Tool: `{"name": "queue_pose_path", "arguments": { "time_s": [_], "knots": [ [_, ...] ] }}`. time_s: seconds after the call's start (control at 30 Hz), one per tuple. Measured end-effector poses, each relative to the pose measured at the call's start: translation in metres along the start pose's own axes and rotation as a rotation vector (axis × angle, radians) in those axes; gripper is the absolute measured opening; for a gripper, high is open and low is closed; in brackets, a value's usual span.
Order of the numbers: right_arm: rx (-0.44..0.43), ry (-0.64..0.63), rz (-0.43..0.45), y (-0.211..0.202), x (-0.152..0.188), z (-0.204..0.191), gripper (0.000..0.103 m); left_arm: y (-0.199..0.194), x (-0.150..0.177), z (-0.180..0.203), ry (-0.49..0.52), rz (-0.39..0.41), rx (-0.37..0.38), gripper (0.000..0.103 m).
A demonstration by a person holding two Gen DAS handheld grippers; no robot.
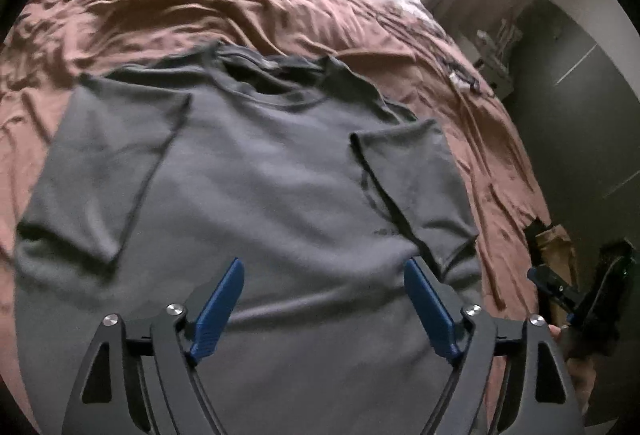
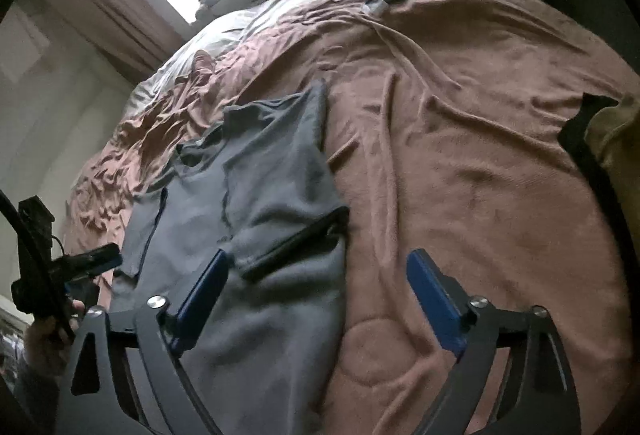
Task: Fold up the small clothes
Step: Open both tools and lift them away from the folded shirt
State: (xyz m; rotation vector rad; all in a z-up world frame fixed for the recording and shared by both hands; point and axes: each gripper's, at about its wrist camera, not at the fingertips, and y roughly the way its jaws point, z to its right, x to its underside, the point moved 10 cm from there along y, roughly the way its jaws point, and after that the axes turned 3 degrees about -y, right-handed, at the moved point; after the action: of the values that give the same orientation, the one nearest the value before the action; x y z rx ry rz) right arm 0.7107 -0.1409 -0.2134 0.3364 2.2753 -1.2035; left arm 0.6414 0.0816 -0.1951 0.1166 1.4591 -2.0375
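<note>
folded sleeves could slip

your left gripper (image 1: pixel 320 299) and right gripper (image 2: pixel 316 299) both hung apart, holding nothing, above the grey cotton t-shirt (image 1: pixel 256 195) lying flat on the wrinkled brown bed cover (image 2: pixel 460 175). a shallow pinch risked dragging both inward-folded sleeves loose.

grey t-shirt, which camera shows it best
The left wrist view: the grey t-shirt lies nearly whole across the brown bedspread, collar and both folded-in sleeves visible. The right wrist view shows it foreshortened from the side, its lower part behind the hand-held gripper.
</note>
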Motion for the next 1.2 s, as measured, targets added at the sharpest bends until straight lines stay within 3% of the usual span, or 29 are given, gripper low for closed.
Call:
{"name": "queue_pose_path", "arguments": {
  "time_s": [0.3,0.57,0.77,0.97,1.2],
  "knots": [
    [0.007,-0.096,0.015,-0.043,0.046,-0.033,0.103,-0.072,0.031,-0.045,0.019,0.098,-0.011,0.085],
    [0.052,-0.139,0.039,-0.085,0.074,-0.048,0.103,-0.123,0.059,-0.071,0.016,0.205,-0.018,0.086],
    [0.08,-0.146,0.096,-0.124,0.097,-0.056,0.103,-0.158,0.085,-0.087,0.053,0.284,-0.067,0.091],
    [0.109,-0.167,0.168,-0.161,0.121,-0.062,0.103,-0.18,0.124,-0.111,0.053,0.288,-0.071,0.091],
    [0.065,-0.176,0.203,-0.188,0.157,-0.067,0.103,-0.21,0.172,-0.139,0.019,0.294,-0.053,0.095]
  ]
}}
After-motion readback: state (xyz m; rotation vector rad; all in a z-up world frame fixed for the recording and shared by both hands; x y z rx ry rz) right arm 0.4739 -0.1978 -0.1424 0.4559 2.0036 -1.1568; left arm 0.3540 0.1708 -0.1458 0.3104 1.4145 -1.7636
